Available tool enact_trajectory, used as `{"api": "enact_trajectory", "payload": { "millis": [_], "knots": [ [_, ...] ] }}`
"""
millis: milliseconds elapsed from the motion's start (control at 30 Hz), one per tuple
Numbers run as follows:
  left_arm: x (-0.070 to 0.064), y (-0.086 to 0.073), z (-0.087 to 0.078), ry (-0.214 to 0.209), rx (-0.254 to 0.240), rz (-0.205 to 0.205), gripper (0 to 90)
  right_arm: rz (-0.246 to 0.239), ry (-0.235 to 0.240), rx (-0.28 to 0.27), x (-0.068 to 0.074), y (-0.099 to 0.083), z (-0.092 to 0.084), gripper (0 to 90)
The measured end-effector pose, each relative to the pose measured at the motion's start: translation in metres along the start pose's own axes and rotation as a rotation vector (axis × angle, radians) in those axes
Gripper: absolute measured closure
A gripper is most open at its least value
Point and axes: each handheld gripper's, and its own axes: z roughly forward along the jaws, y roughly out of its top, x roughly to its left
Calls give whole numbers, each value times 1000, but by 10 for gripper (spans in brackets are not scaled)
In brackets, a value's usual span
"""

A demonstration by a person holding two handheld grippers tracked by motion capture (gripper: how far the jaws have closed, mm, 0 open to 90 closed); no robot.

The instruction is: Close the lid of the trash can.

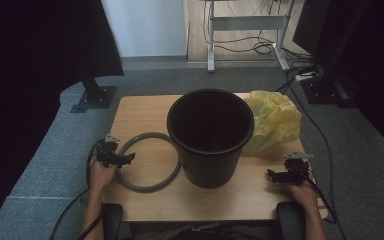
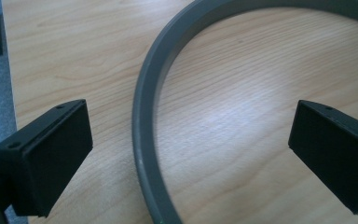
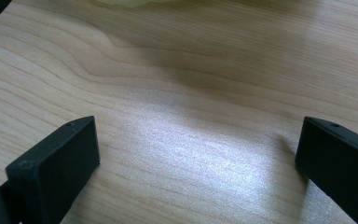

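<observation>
Pale wooden table [image 1: 145, 112] sits on grey carpet, w/ a black plastic bucket [image 1: 210, 137] standing upright near its middle, mouth open to the ceiling, inside too dark to read. Behind the bucket & to its right, a crumpled yellow plastic bag [image 1: 274, 120] lies on the tabletop, touching or nearly touching the bucket wall; can't tell which.

Left of the bucket, a grey plastic ring [image 1: 150, 161] lies flat on the wood, its right edge just beside the bucket's base. In the left gripper view the ring [image 2: 145, 135] curves up btwn the two black jaws, wood grain showing on both sides of it.

Left gripper [image 1: 125, 159] is at the ring's left edge, held low over the table by the person's left hand [image 1: 101, 172]. Jaws spread wide, one either side of the ring's band, not pinching it.

Right gripper [image 1: 274, 175] is near the table's front right, well apart from the bucket & below the bag. Its jaws also stand wide apart, bare wood btwn them, w/ a sliver of the yellow bag [image 3: 130, 2] at the top edge of the right gripper view.
</observation>
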Motion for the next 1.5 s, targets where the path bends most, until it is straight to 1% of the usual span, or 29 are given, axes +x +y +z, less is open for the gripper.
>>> {"api": "enact_trajectory", "payload": {
  "millis": [100,267,300,333,367,433,667,700,767,800,867,967,1033,1133,1200,1267,1333,1500],
  "knots": [
    [2,-4,10,17,14,-2,0,0,0,0,0,0,0,0],
    [1,-12,24,16,59,19,0,-5,5,0,0,0,0,0],
    [2,-14,25,2,55,11,0,-6,6,0,0,0,0,0],
    [3,-15,26,-12,49,-5,0,-7,7,0,0,-1,-1,0],
    [4,-16,27,-20,44,-15,0,-8,9,0,1,-1,-1,0],
    [5,-18,27,-21,24,-15,0,-10,10,-1,1,-1,-1,0],
    [6,-18,26,-14,20,-25,1,-15,17,-1,1,-1,-1,0],
    [6,-19,26,-9,12,-31,18,-17,18,0,1,-1,-1,0],
    [8,-19,22,10,8,-55,86,-17,19,0,1,-1,-1,0],
    [10,-19,19,21,7,-68,163,-17,19,0,1,-1,-1,0],
    [13,-20,15,30,8,-82,316,-17,19,0,1,-1,-1,0],
    [14,-20,12,35,19,-91,451,-17,19,0,1,-1,-1,0],
    [14,-19,10,32,23,-91,579,-17,19,0,1,-1,-1,0],
    [13,-18,10,28,34,-91,741,-18,19,0,1,-1,-1,0],
    [11,-16,10,38,43,-95,762,-18,19,0,1,-1,-1,0],
    [11,-15,10,37,50,-106,776,-18,19,0,1,-1,-1,0],
    [13,-15,9,21,52,-112,787,-20,21,0,1,-1,-1,0],
    [19,-17,7,-11,56,-164,790,-23,23,0,1,-1,-1,0]
  ]
}}
